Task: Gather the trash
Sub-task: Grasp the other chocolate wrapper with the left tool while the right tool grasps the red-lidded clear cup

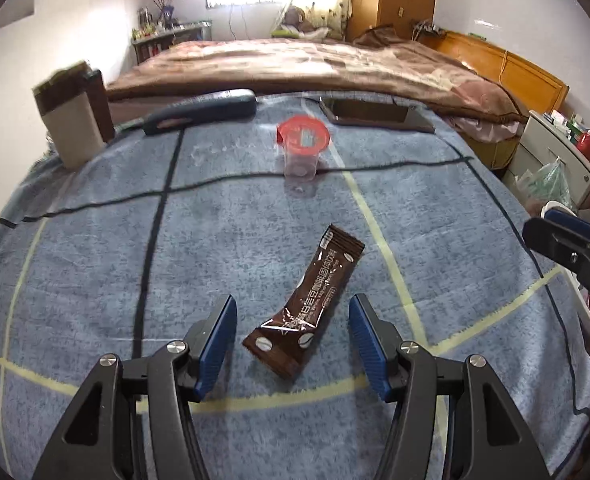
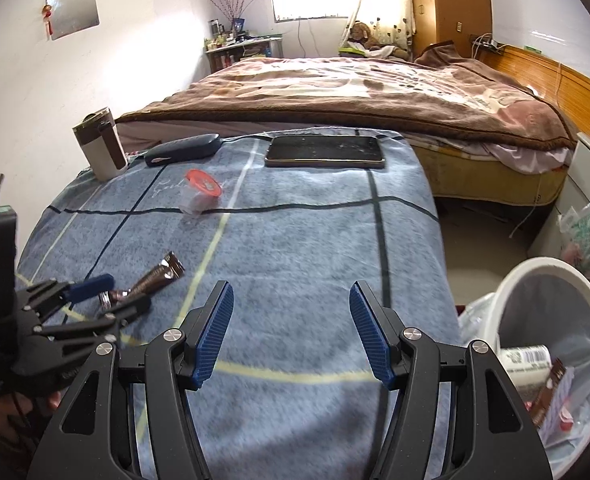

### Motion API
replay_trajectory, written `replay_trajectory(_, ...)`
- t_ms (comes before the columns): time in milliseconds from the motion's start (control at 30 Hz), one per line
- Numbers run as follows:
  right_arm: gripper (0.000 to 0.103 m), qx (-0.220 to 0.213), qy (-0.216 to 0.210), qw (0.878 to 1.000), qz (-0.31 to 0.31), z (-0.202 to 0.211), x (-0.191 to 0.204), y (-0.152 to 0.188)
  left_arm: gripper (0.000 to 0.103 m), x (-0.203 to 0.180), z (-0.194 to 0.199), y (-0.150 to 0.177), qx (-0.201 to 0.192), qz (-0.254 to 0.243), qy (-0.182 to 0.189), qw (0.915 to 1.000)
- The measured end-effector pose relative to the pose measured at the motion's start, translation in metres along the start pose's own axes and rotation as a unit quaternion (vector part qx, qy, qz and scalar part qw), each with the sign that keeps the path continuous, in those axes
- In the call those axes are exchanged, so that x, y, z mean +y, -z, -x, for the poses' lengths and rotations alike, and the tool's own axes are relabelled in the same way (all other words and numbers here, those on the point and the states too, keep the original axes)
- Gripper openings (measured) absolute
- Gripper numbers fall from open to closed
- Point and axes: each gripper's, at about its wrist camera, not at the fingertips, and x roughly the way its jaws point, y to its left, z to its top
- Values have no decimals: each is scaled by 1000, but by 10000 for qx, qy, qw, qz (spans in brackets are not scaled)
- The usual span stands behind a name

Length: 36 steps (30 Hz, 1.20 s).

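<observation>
A brown snack wrapper (image 1: 309, 309) lies on the blue plaid cloth (image 1: 215, 240) of the table. My left gripper (image 1: 293, 340) is open, its blue pads on either side of the wrapper's near end, not touching it. From the right wrist view the wrapper (image 2: 155, 278) lies between the left gripper's fingers (image 2: 91, 286). My right gripper (image 2: 291, 332) is open and empty over the cloth near the table's right edge. A small clear cup with a red lid (image 1: 302, 148) stands further back; it also shows in the right wrist view (image 2: 200, 192). A white trash bin (image 2: 555, 344) with trash inside stands to the right, below the table.
A phone (image 2: 325, 152), a dark case (image 2: 183, 149) and a white-and-brown tumbler (image 2: 101, 146) sit along the table's far edge. A bed with a brown blanket (image 2: 355, 88) lies behind. A white cabinet with plastic bags (image 2: 587, 216) stands at right.
</observation>
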Motion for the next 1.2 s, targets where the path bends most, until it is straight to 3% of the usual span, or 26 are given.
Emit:
replay_trajectory(200,62,33,-80,10000,6,-10,13,-9,60,1,-8,-9,28,-95,111,9999)
replay_trajectory(333,62,62,-74,9999,68,-15,19,-12,40,4,-7,-10,15,-110,72,9999)
replay_trajectory(500,62,139,-116,9998,25,-24,25,-17,22,15,-6,-11,-1,72,137,9999)
replay_trajectory(1200,62,554,-705,9957,-221,-94,61,-52,21,74,5,-15,-261,790,-1,9965)
